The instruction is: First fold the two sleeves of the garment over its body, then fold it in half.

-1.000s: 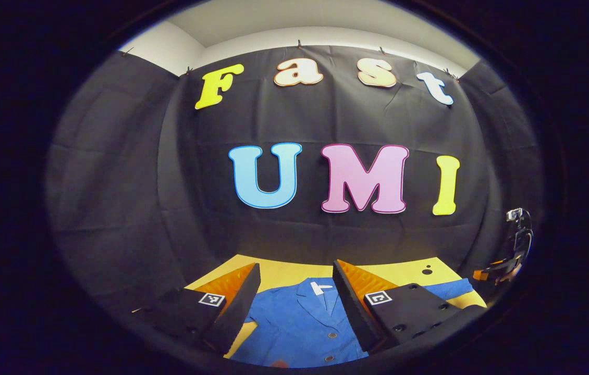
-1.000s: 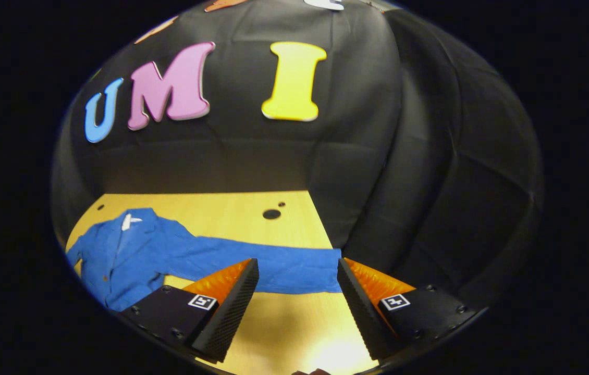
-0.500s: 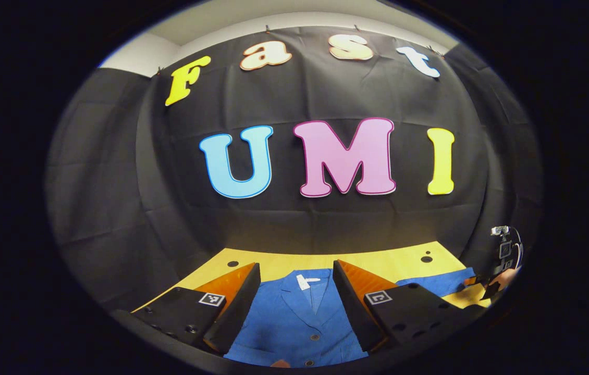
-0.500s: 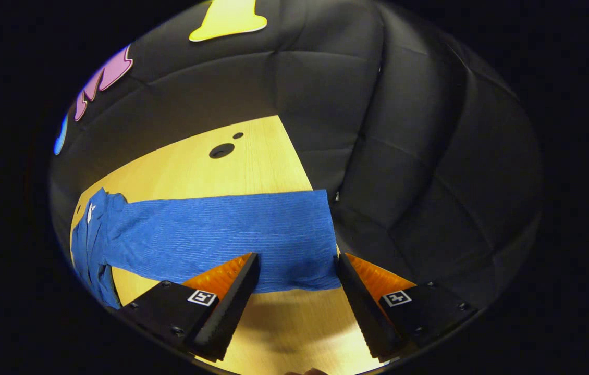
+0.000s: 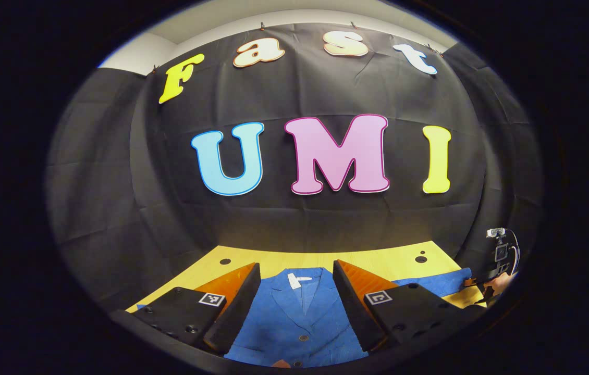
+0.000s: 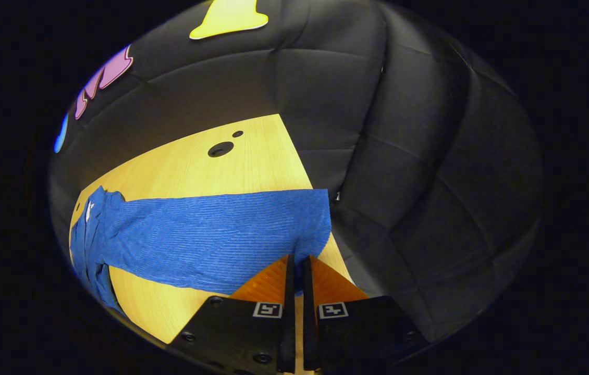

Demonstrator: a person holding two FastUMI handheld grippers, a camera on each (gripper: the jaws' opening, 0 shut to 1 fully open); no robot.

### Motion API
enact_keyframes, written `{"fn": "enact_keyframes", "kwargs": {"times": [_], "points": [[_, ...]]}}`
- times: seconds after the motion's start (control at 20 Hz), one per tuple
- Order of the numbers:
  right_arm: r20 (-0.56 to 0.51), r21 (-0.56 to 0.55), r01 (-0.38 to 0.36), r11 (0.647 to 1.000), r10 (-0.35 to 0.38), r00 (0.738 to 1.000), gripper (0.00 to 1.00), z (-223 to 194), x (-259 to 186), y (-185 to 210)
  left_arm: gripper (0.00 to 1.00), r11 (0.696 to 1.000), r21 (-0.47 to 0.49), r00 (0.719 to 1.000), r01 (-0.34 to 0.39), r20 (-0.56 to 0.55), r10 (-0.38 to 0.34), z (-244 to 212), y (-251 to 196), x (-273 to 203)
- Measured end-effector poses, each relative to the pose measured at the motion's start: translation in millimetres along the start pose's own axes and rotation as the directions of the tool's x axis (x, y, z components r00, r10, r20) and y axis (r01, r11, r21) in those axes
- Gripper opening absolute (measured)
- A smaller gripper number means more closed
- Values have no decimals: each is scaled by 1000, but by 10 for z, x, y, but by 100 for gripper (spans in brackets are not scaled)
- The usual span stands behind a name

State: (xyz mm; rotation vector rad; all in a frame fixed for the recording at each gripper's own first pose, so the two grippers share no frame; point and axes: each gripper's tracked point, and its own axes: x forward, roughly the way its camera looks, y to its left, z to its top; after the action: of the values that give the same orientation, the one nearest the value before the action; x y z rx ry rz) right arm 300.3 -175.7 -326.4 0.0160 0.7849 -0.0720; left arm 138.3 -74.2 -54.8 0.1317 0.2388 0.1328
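A blue buttoned shirt lies flat on the yellow table, collar and white label toward the back wall. My left gripper hovers open above its chest, holding nothing. In the right gripper view one long blue sleeve stretches across the table to the right edge. My right gripper is shut on the near edge of that sleeve close to the cuff, and the cloth bunches up between the fingertips. In the left gripper view the right gripper and the hand holding it sit at the far right by the sleeve end.
Black cloth walls close in the table at the back and on both sides. Round holes are cut in the tabletop near the back right corner. The sleeve's cuff lies right at the table's right edge.
My right gripper dropped toward the sleeve, then closed on its near edge by the cuff. My left gripper shifted a little over the shirt and stayed open.
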Motion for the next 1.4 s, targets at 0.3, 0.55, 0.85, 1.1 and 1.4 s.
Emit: {"fn": "enact_keyframes", "kwargs": {"times": [0.3, 0.55, 0.85, 1.1, 1.4], "points": [[106, -13, 8, 1000, -6, 994, 5, 259, -354, 272, 80, 1000, -26, 1000, 10, 29, -9, 16, 278, -136], [203, -57, 7, 998, 5, 979, 5, 547, -1044, 833, 80, 999, -53, 999, 12, 48, -9, -97, 818, -301], [316, -140, -69, 988, 111, 942, 5, 868, -2041, 2199, 80, 986, -163, 999, -32, 35, 38, -393, 1806, -474], [332, -202, -181, 963, 241, 912, 4, 809, -2383, 3504, 80, 984, -162, 995, -77, 44, 86, -573, 2571, -554], [327, -177, -377, 909, 416, 849, 4, 458, -2620, 5071, 80, 973, -184, 989, -137, 24, 144, -813, 3268, -751]]}}
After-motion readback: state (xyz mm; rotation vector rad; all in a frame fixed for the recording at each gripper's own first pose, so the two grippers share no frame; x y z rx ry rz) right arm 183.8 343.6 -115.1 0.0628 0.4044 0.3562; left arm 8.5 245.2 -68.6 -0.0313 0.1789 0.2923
